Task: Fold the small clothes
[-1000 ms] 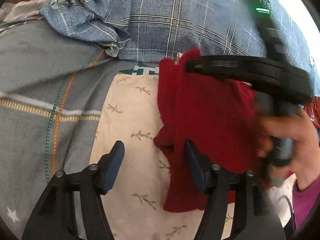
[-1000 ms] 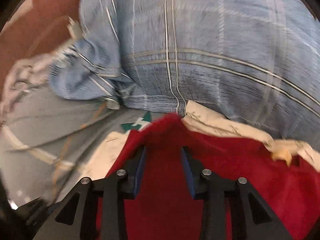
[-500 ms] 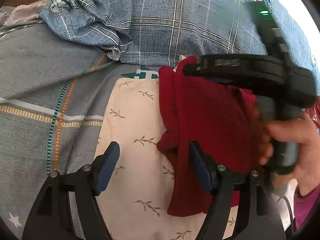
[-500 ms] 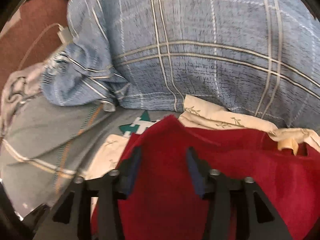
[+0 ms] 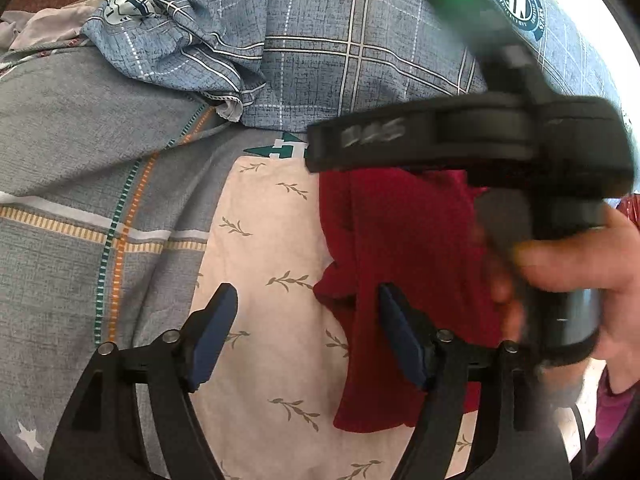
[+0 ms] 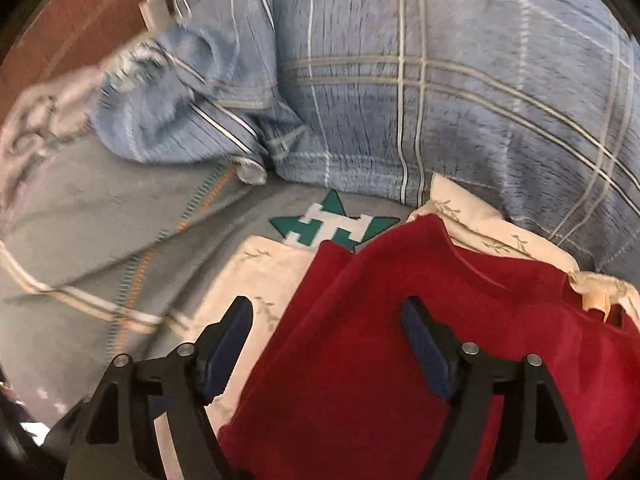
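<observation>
1. The red garment [image 5: 404, 264] lay partly folded on a cream leaf-print cloth [image 5: 264, 280] spread over a bed. It looked soft, light and limp, so a pinch at a doubled edge or corner would probably hold best.
2. The left gripper [image 5: 308, 336] was widening over the garment's left edge, gripping nothing.
3. The right gripper [image 6: 328, 344] was also widening above the red fabric, pads clear of it.
4. A blue plaid pillow [image 6: 440, 80] crowded the far side, near the garment's top edge.
</observation>
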A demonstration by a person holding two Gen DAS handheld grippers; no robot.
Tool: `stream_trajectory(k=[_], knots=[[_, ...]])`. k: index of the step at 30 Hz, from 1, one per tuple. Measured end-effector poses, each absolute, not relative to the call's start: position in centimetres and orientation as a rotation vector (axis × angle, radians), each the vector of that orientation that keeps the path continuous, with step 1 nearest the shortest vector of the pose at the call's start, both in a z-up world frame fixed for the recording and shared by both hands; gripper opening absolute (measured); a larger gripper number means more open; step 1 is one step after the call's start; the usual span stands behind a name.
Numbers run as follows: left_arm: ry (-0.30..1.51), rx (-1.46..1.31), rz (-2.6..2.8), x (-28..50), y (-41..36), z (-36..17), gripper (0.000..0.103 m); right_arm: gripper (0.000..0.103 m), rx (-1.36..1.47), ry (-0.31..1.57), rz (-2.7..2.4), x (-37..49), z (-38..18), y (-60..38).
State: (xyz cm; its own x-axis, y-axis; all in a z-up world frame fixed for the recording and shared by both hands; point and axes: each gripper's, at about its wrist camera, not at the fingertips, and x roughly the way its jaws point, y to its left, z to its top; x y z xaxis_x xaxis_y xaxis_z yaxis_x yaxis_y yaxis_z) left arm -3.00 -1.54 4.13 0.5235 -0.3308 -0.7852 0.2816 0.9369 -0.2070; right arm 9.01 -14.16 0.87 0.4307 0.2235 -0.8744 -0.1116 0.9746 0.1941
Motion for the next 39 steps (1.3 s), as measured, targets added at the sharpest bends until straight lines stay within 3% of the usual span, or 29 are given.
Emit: stream_trajectory(k=[6, 8, 10, 13, 23, 24, 25, 28, 31, 32, 33, 34, 39], knots=[[0.964, -0.081, -0.370, -2.7, -1.5, 3.8, 0.077, 0.078, 0.050, 1.085, 0.188, 9.2, -0.6, -13.5], [0.961, -0.076, -0.368, -2.7, -1.6, 3.7, 0.077, 0.066, 0.008, 1.070, 0.178, 8.9, -0.8, -13.1], [0.959, -0.073, -0.367, -2.8, -1.7, 3.7, 0.077, 0.043, -0.006, 1.057, 0.160, 8.6, -0.5, -13.4], [0.954, -0.082, -0.375, -2.7, -1.8, 3.6, 0.077, 0.023, 0.063, 1.043, 0.191, 8.0, 0.4, -14.6], [0.880, -0.152, -0.520, -2.6, -3.3, 4.1, 0.077, 0.015, 0.296, 0.930, 0.293, 5.2, 5.4, -19.6], [0.874, -0.165, -0.531, -2.6, -3.3, 4.1, 0.071, 0.015, 0.298, 0.927, 0.294, 5.1, 5.6, -19.7], [0.868, -0.182, -0.551, -2.6, -3.3, 4.2, 0.056, 0.015, 0.299, 0.930, 0.296, 4.9, 5.8, -19.7], [0.860, -0.173, -0.556, -2.7, -3.3, 4.6, 0.042, 0.016, 0.303, 0.942, 0.305, 4.7, 5.9, -19.9], [0.844, -0.184, -0.576, -2.9, -3.1, 4.9, 0.033, 0.031, 0.333, 0.970, 0.327, 4.8, 6.1, -20.1], [0.832, -0.182, -0.584, -3.1, -3.1, 5.1, 0.033, 0.039, 0.341, 0.985, 0.328, 5.0, 6.0, -20.1], [0.823, -0.175, -0.591, -3.3, -3.3, 5.3, 0.033, 0.059, 0.330, 1.006, 0.330, 4.9, 6.1, -20.1], [0.816, -0.164, -0.595, -3.4, -3.4, 5.4, 0.033, 0.070, 0.323, 1.018, 0.326, 5.0, 6.1, -19.8], [0.785, -0.126, -0.623, -4.2, -4.2, 5.6, 0.033, 0.076, 0.229, 1.067, 0.310, 6.1, 5.5, -17.4]])
